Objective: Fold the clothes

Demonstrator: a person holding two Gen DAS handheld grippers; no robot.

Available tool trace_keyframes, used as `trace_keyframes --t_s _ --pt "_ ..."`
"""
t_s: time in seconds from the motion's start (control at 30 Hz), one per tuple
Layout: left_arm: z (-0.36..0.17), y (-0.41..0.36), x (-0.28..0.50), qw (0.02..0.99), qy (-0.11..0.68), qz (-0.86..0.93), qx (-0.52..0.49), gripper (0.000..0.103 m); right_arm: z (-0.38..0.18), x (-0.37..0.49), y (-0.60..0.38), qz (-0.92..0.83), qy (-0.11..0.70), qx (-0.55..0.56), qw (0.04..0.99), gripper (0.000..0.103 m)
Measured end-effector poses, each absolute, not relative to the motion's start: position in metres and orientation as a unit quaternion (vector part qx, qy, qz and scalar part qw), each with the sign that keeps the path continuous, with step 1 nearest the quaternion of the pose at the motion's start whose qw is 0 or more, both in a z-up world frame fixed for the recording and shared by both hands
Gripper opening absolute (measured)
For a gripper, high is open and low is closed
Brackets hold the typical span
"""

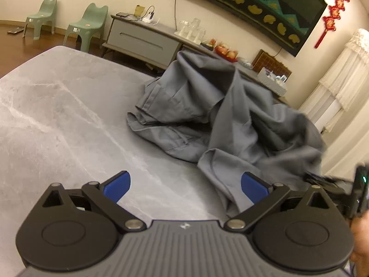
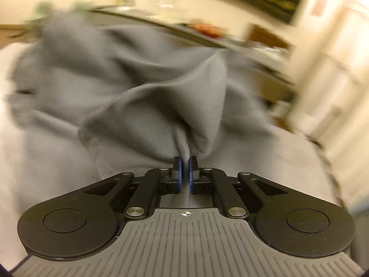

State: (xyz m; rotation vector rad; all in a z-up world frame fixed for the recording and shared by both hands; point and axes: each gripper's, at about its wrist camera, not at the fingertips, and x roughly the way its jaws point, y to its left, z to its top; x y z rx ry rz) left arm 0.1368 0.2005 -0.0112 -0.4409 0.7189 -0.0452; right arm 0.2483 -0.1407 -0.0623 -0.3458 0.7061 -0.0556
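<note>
While bunched in a loose heap on the grey marble-patterned surface (image 1: 57, 106), grey trousers (image 1: 207, 115), waistband and pocket seams showing toward the far left of the pile, one hemmed edge trailing back toward the cameras. Pinched between the blue pads of the right tool (image 2: 185, 173), a narrow fold of that hem, jaws nearly together on the cloth, fabric rising away from the grip in a ridge; heavily blurred in the right wrist view. Held wide and empty, the left tool (image 1: 185, 187), low over bare surface, the trailing hem just ahead and to its right, touching or close behind the right pad (image 1: 253, 189). Garment's bulk ahead and rightward of the left tool, its long axis unclear in the crumple. Nearer to a second grip on the hem: the left tool. Unfolded as it lies. Beyond: a grey sideboard (image 1: 143, 41), two green chairs (image 1: 87, 23), a wall-mounted screen (image 1: 265, 2).
</note>
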Motion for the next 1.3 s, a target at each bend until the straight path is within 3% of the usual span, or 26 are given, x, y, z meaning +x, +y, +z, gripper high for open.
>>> trace_keyframes --t_s 0.1,0.2,0.27,0.3,0.33,0.43,0.6,0.67,0.7,0.73,0.8,0.87,1.17,1.27,1.3 --pt "-0.006 0.198 0.133 0.915 0.339 -0.033 -0.216 0.103 -0.073 0.232 -0.225 -0.148 0.372 -0.159 0.903 0.006" --pt "-0.006 0.196 0.133 0.916 0.339 -0.030 -0.213 0.103 -0.063 0.210 -0.250 -0.207 0.371 -0.140 0.894 0.018" --pt "-0.007 0.198 0.133 0.915 0.338 -0.018 -0.220 0.103 -0.031 0.182 -0.224 -0.200 0.282 -0.112 0.931 0.044" --pt "-0.008 0.201 0.133 0.914 0.337 -0.008 -0.226 0.103 -0.020 0.174 -0.199 -0.168 0.251 -0.110 0.947 0.068" --pt "-0.008 0.204 0.135 0.913 0.336 0.000 -0.230 0.103 -0.010 0.167 -0.173 -0.135 0.219 -0.109 0.960 0.082" --pt "-0.012 0.219 0.139 0.907 0.339 0.016 -0.249 0.103 -0.009 0.190 -0.077 0.038 0.206 -0.138 0.968 0.092" --pt "-0.019 0.246 0.145 0.895 0.343 0.043 -0.281 0.103 -0.055 0.278 0.070 0.140 0.227 -0.238 0.934 0.095" --pt "-0.022 0.256 0.147 0.890 0.344 0.053 -0.293 0.103 -0.078 0.317 0.096 0.128 0.249 -0.266 0.922 0.087" --pt "-0.024 0.261 0.149 0.887 0.345 0.059 -0.300 0.103 -0.089 0.333 0.098 0.125 0.279 -0.270 0.913 0.046" --pt "-0.025 0.267 0.150 0.885 0.346 0.064 -0.306 0.103 -0.097 0.347 0.095 0.124 0.310 -0.266 0.904 0.016" --pt "-0.026 0.276 0.150 0.881 0.343 0.071 -0.319 0.103 -0.081 0.346 0.071 0.121 0.311 -0.240 0.912 0.007" --pt "-0.025 0.283 0.147 0.878 0.336 0.073 -0.333 0.103 -0.060 0.329 0.041 0.121 0.293 -0.221 0.922 0.005" --pt "-0.042 0.250 0.154 0.870 0.346 0.029 -0.349 0.103 -0.083 0.135 -0.117 0.169 0.342 -0.227 0.896 0.007" --pt "-0.067 0.227 0.156 0.857 0.385 0.012 -0.342 0.103 -0.087 0.084 -0.157 0.189 0.334 -0.249 0.890 0.027" --pt "-0.075 0.221 0.154 0.854 0.397 0.016 -0.336 0.103 -0.084 0.075 -0.166 0.194 0.318 -0.253 0.893 0.044"
